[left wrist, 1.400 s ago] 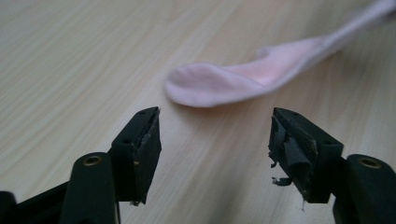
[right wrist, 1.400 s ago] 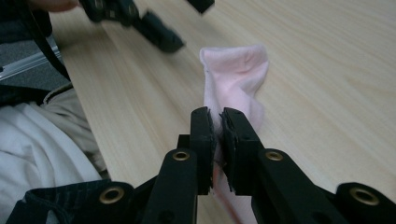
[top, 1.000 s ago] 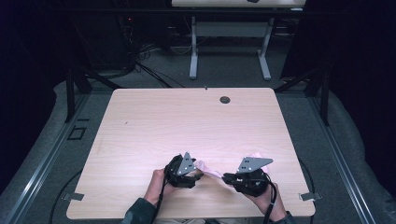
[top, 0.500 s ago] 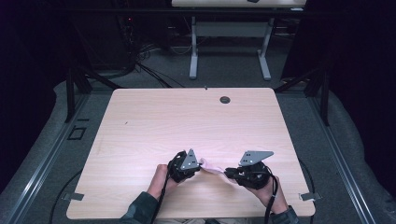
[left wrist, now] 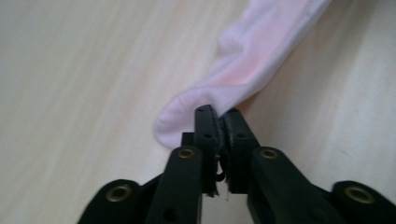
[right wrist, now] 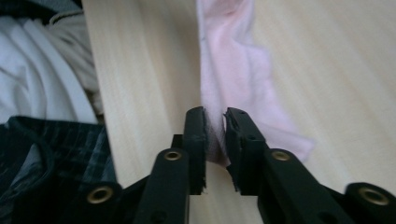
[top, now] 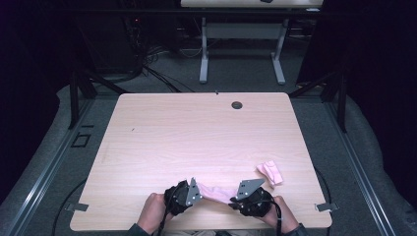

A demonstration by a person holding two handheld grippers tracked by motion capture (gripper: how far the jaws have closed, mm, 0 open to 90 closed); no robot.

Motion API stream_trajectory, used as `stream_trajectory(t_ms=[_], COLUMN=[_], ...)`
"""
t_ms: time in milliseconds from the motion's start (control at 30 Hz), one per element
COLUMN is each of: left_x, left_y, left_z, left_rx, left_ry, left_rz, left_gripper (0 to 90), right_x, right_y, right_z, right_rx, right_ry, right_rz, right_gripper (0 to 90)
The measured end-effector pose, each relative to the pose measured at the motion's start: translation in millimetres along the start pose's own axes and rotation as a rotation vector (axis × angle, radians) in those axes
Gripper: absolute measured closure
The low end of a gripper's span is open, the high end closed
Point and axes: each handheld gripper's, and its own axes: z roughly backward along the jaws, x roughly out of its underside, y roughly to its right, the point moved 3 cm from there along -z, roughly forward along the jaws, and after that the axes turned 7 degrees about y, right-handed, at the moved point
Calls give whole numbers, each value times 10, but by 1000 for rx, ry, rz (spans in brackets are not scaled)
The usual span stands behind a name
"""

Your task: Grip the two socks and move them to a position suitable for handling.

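One folded pink sock (top: 271, 172) lies beside the right claw (top: 235, 200).

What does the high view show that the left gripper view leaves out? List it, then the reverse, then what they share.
High view: a second, folded pink sock lying apart near the right tongs, a dark round grommet at the far edge, and both hands.
Left gripper view: the left tongs seen close, jaws shut on the stretched pink sock's edge.
Both: that stretched sock on the light wooden table.

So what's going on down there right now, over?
Both claws, left and right, shut on one pink sock. Sock stretched between them. Second sock lies apart, not in the way.
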Motion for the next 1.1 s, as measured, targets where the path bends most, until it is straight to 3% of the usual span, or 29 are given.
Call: stream_trajectory(t_ms=[33, 67, 100, 133, 167, 233, 333, 400, 500, 567, 633, 767, 800, 900, 967, 1000, 1033, 1100], left_x=[24, 49, 70, 87, 102, 126, 150, 158, 139, 100, 78, 100, 112, 119, 116, 112, 104, 78], left_y=[19, 34, 47, 57, 57, 28, -109, -213, -329, -309, -247, -179, -171, -159, -154, -149, -141, -118], left_z=[7, 30, 52, 82, 121, 212, 330, 348, 310, 280, 244, 185, 170, 143, 130, 122, 114, 86], left_rx=[0, 13, 28, 36, 38, 43, 26, 12, 16, 20, 47, 66, 72, 82, 84, 83, 85, 99], left_ry=[10, 6, 9, 8, 11, 38, 86, 91, 93, 87, 98, 107, 110, 126, 140, 145, 148, 155], left_rz=[14, 40, 66, 85, 105, 150, 224, 256, 280, 255, 252, 264, 270, 285, 280, 277, 273, 264], left_gripper=[794, 691, 691, 545, 545, 436, 388, 375, 375, 377, 386, 387, 387, 368, 341, 311, 311, 281], right_x=[20, 68, 68, 124, 124, 167, 184, 162, 145, 134, 111, 65, 64, 99, 130, 152, 152, 165], right_y=[-11, -21, -21, -15, -15, 28, 119, 217, 253, 251, 186, 20, 1, -65, -89, -103, -103, -102], right_z=[-3, 15, 15, 58, 58, 144, 245, 271, 240, 210, 227, 204, 183, 7, -78, -132, -132, -163], right_rx=[-6, -18, -18, -36, -36, -48, -3, 50, 77, 96, 104, 44, 26, -5, 0, 14, 14, 19], right_ry=[-7, -13, -13, -1, -1, 28, 73, 111, 102, 99, 120, 141, 119, 76, 51, 37, 37, 40], right_rz=[-1, -22, -22, -60, -60, -95, -165, -262, -297, -292, -240, -148, -126, -117, -108, -105, -105, -105], right_gripper=[710, 609, 609, 531, 531, 467, 459, 467, 479, 489, 495, 514, 513, 521, 596, 704, 704, 802])
